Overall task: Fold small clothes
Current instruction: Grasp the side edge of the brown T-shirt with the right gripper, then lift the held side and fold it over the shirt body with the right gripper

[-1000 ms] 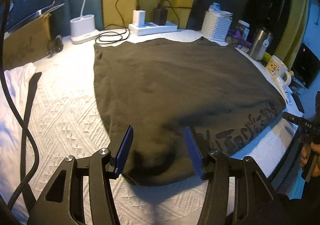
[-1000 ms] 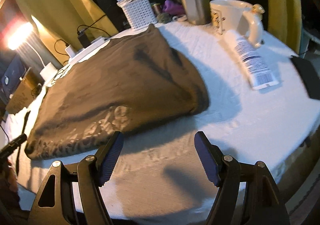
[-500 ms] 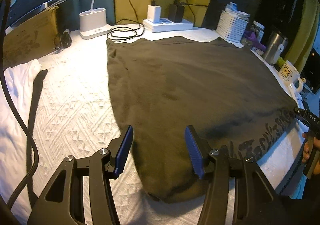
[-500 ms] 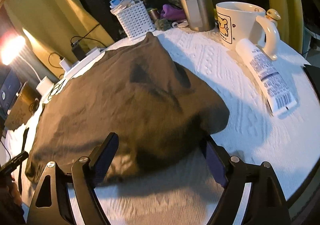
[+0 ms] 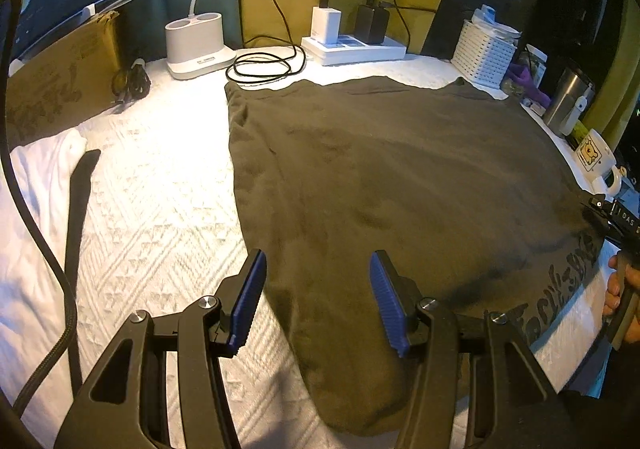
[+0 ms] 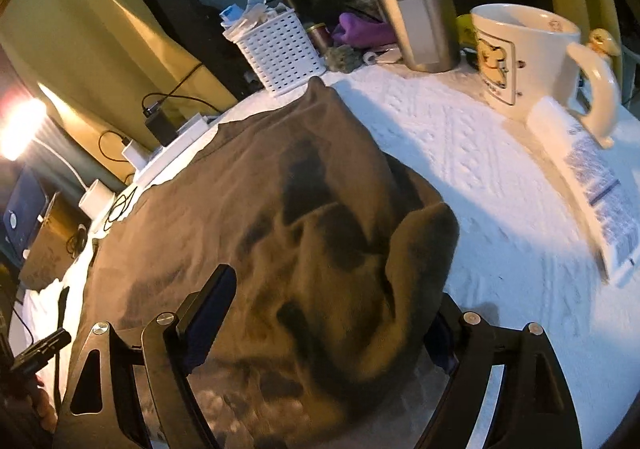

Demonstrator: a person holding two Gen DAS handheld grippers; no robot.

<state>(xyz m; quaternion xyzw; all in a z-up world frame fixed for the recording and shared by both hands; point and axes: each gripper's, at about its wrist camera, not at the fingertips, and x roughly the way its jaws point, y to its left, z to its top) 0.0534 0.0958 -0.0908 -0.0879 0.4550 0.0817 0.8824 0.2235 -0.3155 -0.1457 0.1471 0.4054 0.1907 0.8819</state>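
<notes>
Fabric of a dark olive garment (image 5: 400,185) lies spread over the white textured table cover (image 5: 152,209), filling the middle and right of the left wrist frame; its lower right edge carries pale lettering, too warped to read. In the right wrist frame the garment (image 6: 280,233) bunches into raised folds at centre. The right gripper (image 6: 320,313) stands wide apart at the bottom of that frame with the bunched cloth between its fingers; whether the pads press on it cannot be told. The left gripper (image 5: 316,301) is released, about half open, blue pads hovering above the garment's lower left edge, tilted downward. A hand (image 5: 622,301) grips a tool handle at the right edge. Upper right stand a steel tumbler (image 6: 416,1), a cream mug (image 6: 524,61) with a bear picture, a white basket (image 6: 280,49) and a printed tube (image 6: 600,185)
</notes>
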